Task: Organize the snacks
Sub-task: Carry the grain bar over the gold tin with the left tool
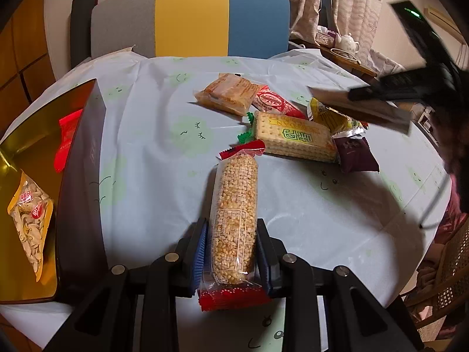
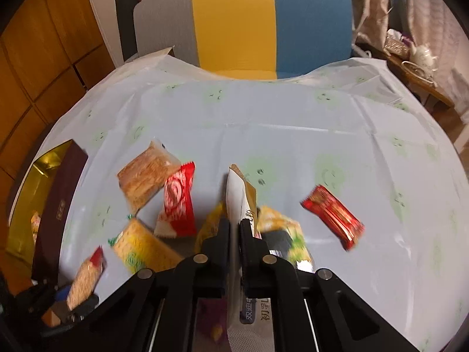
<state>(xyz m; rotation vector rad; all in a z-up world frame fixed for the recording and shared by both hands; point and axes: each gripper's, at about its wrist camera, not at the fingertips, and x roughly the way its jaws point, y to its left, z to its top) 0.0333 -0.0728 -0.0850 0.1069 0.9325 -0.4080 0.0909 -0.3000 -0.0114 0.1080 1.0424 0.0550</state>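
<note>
Tablecloth (image 1: 152,146), left hand-held gripper (image 1: 231,226) clamping rice bar (image 1: 234,220)

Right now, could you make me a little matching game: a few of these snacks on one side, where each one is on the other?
Snacks:
1. puffed grain roll
2. seed packet
3. cracker pack
4. white sachet

Places:
A. inside the gold-lined box
B. lying on the tablecloth
C. between the left fingers
D. between the right fingers

Pairs: 1-C, 2-A, 3-B, 4-D
</note>
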